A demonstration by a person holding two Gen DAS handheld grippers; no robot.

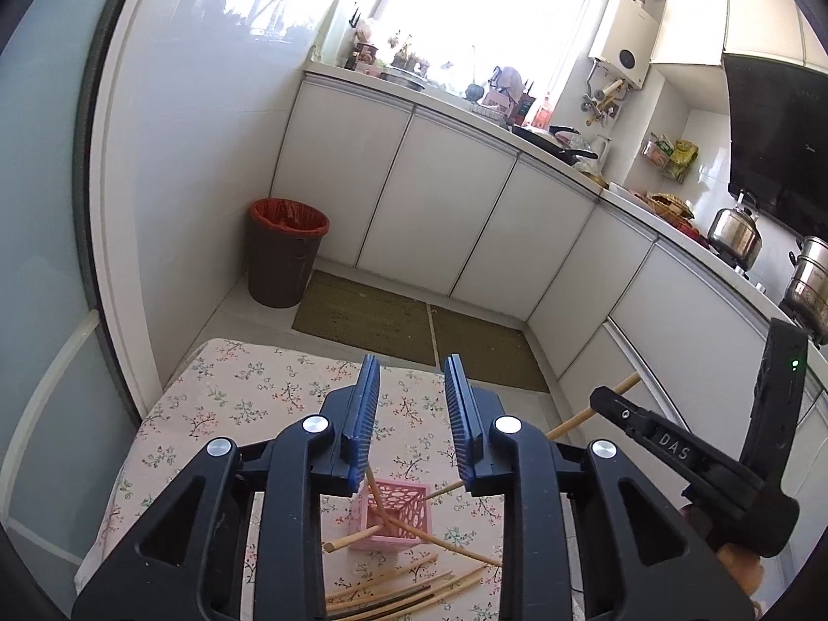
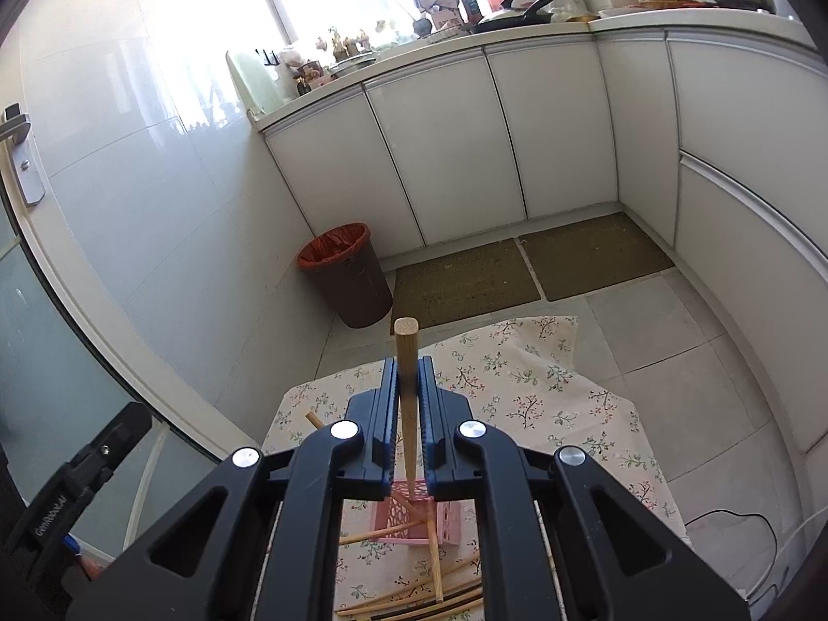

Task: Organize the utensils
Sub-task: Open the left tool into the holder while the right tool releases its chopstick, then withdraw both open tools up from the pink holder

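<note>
Table (image 2: 543, 393), 1, floral cloth.
Pink basket (image 1: 393, 517), 1, light openwork, tips easily; 2 chopsticks lean inside.
Loose chopsticks (image 1: 409, 582), roughly 6, beside the basket: light, stiff, smooth; grip mid-shaft.
Right gripper (image 2: 409, 378): clamped on 1 chopstick (image 2: 406, 362), tip over basket.
Left gripper (image 1: 411, 378): parted, empty.

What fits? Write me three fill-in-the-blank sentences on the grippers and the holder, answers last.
The right gripper is shut on a single ____.
The left gripper stands ____, nothing between its jaws.
The holder on the floral tablecloth is ____ in colour.
Missing: chopstick, open, pink.
</note>
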